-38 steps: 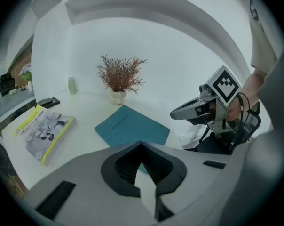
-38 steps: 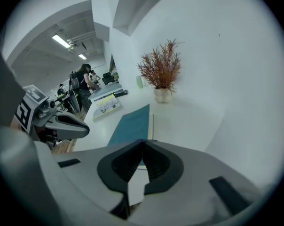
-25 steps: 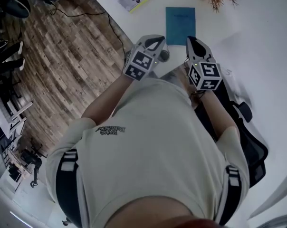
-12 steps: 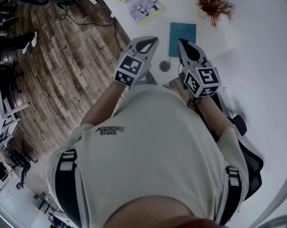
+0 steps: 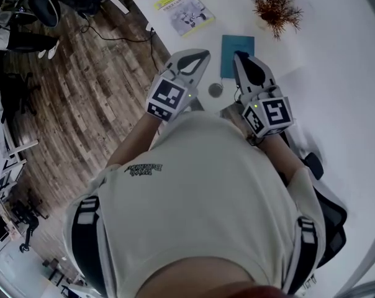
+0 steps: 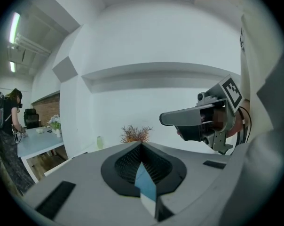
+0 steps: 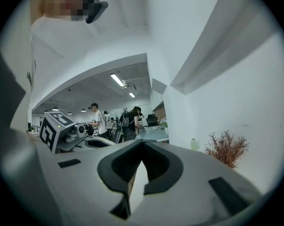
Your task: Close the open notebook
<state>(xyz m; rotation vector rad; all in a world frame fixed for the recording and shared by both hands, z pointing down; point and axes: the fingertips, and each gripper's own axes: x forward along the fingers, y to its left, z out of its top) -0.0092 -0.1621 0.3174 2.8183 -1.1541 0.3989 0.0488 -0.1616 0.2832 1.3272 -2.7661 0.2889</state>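
**A:** What's changed over the last second?

**B:** I've lifted both hands together. My left gripper (image 5: 197,58) and right gripper (image 5: 242,61) now point almost level. Each has its jaws pressed together with nothing between them.

**A:** Where's the notebook?

**B:** The teal notebook (image 5: 237,44) lies flat on the white table (image 5: 327,61), just beyond the two tips. Its cover looks shut. A booklet (image 5: 184,8) sits far left and a dried plant (image 5: 275,6) far right. I'd judge the closing done and the hands are clearing off.
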